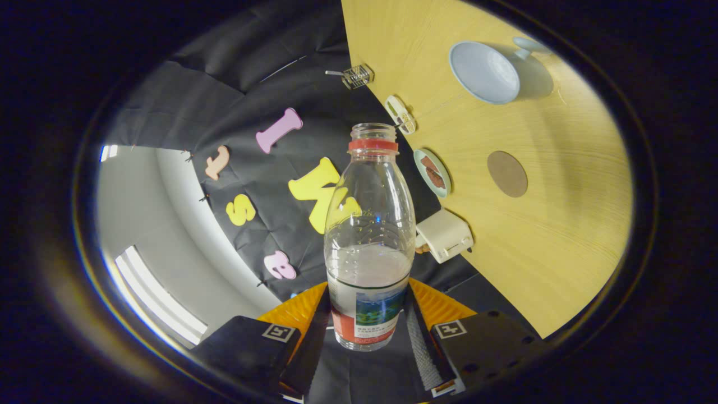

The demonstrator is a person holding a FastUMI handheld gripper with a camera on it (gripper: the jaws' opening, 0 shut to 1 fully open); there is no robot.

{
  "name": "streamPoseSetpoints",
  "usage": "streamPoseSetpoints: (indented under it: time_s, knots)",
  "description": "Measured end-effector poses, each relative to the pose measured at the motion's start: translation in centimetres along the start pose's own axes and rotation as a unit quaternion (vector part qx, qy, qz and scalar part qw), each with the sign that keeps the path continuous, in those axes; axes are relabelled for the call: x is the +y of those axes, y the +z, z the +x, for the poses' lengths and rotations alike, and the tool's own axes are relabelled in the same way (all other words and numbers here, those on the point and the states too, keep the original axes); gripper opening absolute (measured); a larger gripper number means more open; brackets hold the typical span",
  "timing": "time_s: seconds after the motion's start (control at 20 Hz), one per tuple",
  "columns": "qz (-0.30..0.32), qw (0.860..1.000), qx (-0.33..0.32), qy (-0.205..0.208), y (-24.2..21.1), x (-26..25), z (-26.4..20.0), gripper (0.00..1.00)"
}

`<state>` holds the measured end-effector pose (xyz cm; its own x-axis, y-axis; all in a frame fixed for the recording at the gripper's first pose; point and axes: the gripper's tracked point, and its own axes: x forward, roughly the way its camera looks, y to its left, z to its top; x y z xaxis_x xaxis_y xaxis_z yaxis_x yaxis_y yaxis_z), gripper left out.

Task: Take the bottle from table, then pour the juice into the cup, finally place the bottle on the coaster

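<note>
Bottle (367, 241), clear plastic, uncapped, red collar ring at the neck, liquid in its lower part. It sits between the fingers of the claw (366, 325), both pressing its labelled base; claw closed on it. View is rolled, so the wooden surface (561, 235) appears tilted beyond the bottle. On the surface: round brown coaster (507, 173), lying flat and bare; pale blue cup (483, 72) farther off, well apart from the coaster. Near the surface's edge: small plate (432, 172) with brown food, cream toaster-like box (445, 235), wire basket (357, 76).
</note>
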<state>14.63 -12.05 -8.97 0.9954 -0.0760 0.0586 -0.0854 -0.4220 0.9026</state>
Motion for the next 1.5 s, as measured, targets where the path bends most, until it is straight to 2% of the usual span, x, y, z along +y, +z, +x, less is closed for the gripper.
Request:
streamPoseSetpoints:
  time_s: [1.2, 1.5]
  knots:
    - [0.011, 1.000, -0.005, -0.005, 0.8, 0.5, -0.7, 0.75]
    - [-0.015, 0.999, -0.003, -0.029, 1.0, -0.8, -0.5, 0.74]
